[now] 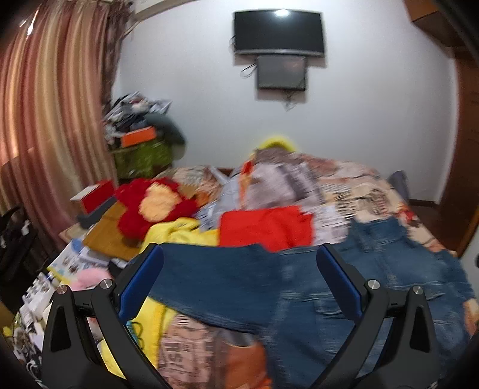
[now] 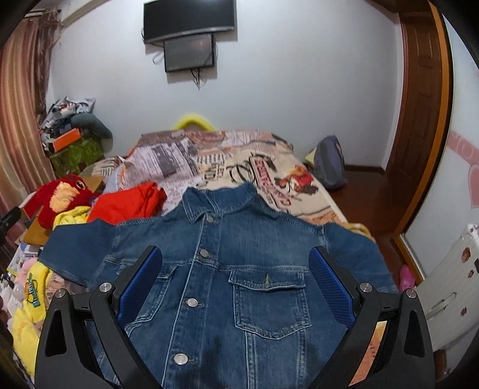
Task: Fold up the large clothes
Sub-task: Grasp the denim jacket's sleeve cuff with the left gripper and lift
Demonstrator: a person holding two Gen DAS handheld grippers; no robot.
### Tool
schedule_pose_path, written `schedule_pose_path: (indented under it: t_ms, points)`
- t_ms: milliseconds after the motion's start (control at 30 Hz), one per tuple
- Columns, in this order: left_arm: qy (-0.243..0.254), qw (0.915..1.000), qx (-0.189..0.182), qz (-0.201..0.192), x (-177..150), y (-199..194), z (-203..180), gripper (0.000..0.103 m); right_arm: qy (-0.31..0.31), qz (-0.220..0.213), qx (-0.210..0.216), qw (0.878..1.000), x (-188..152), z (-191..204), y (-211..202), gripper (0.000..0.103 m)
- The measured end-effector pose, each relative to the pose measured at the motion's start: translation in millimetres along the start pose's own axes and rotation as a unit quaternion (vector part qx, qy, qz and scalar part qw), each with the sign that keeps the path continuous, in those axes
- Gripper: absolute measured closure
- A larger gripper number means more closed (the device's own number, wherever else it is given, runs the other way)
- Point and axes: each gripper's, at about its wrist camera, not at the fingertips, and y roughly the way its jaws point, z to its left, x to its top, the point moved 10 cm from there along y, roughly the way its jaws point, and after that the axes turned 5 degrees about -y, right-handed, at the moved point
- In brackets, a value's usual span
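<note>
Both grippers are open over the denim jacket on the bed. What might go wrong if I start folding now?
1. The jacket's left sleeve lies over the yellow cloth; the left gripper may pinch both.
2. The red garment sits right by the denim jacket and may get dragged along.
3. The right gripper hovers over thick pocket and button layers, so a grasp there may slip.

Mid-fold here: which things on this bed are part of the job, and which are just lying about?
Job:
- denim jacket, spread front-up, buttoned
- left claw, open above its sleeve
- right claw, open above its front

Lying about:
- red garment
- red plush toy
- yellow cloth
- patterned bedspread
- wall TV
</note>
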Motion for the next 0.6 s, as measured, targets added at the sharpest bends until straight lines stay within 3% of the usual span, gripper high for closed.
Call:
schedule_pose_path:
  t_ms: [200,300,367,433,533,600]
  points:
    - [-0.041,0.9967,0.015,0.069,-32.8,58.6,52.4,0.0,0.01,0.039,0.001,0.999,-10.2,0.0,24.6,0.005]
    - [-0.078,0.9893,0.011,0.123,-60.6,87.7,74.2,0.0,0.012,0.055,-0.001,0.998,-15.0,-1.3,33.2,0.005]
    - [-0.117,0.9785,-0.006,0.17,-81.9,105.4,83.2,0.0,0.013,0.062,-0.003,0.998,-17.0,-2.7,37.5,0.005]
    - [-0.185,0.9574,-0.044,0.217,-103.5,124.9,95.9,0.0,0.013,0.067,-0.006,0.998,-17.3,-2.9,43.7,0.005]
    - [-0.263,0.9283,-0.067,0.254,-126.3,144.6,113.5,0.003,0.011,0.076,-0.012,0.997,-19.1,-4.4,50.9,0.005]
    - [-0.291,0.9169,-0.073,0.263,-134.2,150.9,121.6,0.006,0.008,0.082,-0.015,0.997,-20.6,-5.3,55.5,0.005]
